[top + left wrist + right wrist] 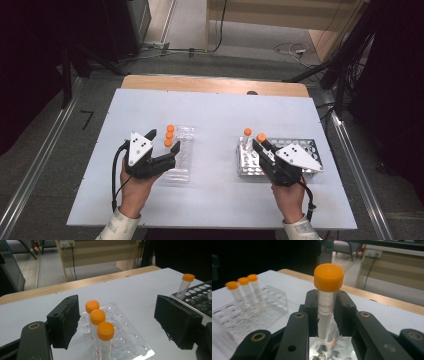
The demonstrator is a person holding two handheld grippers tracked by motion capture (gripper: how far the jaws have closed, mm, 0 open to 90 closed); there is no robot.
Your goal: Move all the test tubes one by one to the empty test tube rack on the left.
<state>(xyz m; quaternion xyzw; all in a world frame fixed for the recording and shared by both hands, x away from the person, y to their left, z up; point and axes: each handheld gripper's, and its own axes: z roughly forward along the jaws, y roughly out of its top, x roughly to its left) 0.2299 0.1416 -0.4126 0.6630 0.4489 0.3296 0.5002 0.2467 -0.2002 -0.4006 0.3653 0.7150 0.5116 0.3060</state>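
Note:
A clear plastic rack (184, 150) stands left of centre on the white table, with three orange-capped tubes (169, 135) in a row in it. My left gripper (162, 142) is open, one jaw on either side of that row of tubes (97, 317), touching none. On the right is a metal rack (305, 147) with one orange-capped tube (247, 133) upright in it. My right gripper (260, 144) is shut on another orange-capped tube (328, 277), held upright just above the metal rack (329, 350).
The white table (215, 110) has a wooden strip along its far edge. Dark stands and cables crowd the floor beyond and at both sides. Most holes of the clear rack (125, 340) and of the metal rack (200, 300) hold nothing.

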